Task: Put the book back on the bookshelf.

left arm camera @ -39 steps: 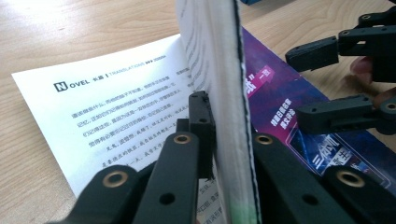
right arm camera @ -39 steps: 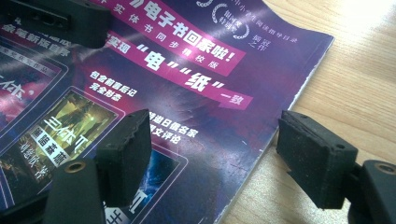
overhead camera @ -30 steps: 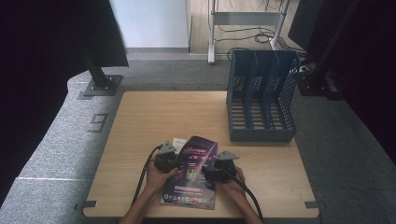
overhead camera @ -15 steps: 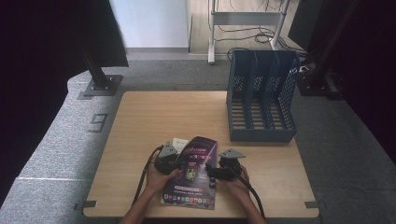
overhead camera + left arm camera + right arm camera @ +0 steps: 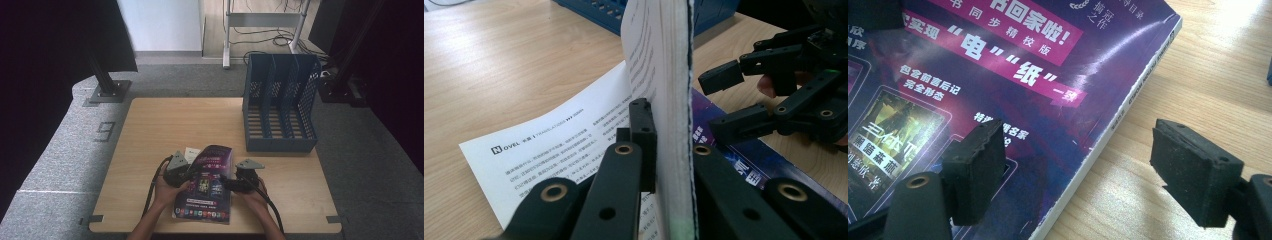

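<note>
A paperback book (image 5: 204,192) with a purple cover lies at the table's near edge, its left side lifted. My left gripper (image 5: 181,171) is shut on that raised block of pages (image 5: 669,75), which stands upright between its jaws (image 5: 670,150). The book's white printed flap (image 5: 554,145) is spread flat on the wood beside it. My right gripper (image 5: 234,183) stands open at the book's right side. In the right gripper view its gripper (image 5: 1083,160) straddles the book's long edge, one pad over the cover (image 5: 1013,75) and one over bare wood, touching nothing.
A blue slotted file rack (image 5: 280,107) stands upright at the table's back right. Bare wooden table top (image 5: 185,122) stretches behind the book. Cables trail from both grippers off the near edge. Grey carpet surrounds the table.
</note>
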{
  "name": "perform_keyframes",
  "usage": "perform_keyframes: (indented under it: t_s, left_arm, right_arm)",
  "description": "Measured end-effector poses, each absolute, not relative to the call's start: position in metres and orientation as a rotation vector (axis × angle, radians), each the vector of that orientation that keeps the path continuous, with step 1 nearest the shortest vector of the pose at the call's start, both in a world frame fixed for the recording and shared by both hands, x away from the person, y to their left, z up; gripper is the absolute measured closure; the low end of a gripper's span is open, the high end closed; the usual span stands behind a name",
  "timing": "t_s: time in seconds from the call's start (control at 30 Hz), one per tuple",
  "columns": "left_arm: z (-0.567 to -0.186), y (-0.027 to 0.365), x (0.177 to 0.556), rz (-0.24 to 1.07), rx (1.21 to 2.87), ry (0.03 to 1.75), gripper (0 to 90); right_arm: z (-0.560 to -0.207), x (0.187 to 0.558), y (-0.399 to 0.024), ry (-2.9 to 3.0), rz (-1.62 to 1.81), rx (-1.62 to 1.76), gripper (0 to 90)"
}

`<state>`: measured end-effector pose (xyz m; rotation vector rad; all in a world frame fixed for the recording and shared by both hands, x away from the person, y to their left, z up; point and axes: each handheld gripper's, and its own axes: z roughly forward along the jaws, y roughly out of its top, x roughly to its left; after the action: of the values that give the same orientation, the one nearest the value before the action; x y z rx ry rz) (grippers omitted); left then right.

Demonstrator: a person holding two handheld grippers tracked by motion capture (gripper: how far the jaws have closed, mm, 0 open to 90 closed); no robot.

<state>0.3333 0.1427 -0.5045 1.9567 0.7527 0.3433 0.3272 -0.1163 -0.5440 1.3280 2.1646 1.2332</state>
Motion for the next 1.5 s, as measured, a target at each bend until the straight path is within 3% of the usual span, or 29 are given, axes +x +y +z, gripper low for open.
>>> perform_keyframes:
  t_s: [1.07, 1.5]
  left_arm:
    - [-0.490, 0.143, 0.325, 0.357, 1.935, 0.681, 88.7]
    - [-0.482, 0.145, 0.318, 0.367, 1.910, 0.637, 88.7]
  right_arm:
    - [-0.531, 0.333, -0.118, 2.154, 1.278, 1.309, 21.5]
    - [-0.517, 0.348, -0.116, 2.199, 1.332, 1.273, 17.1]
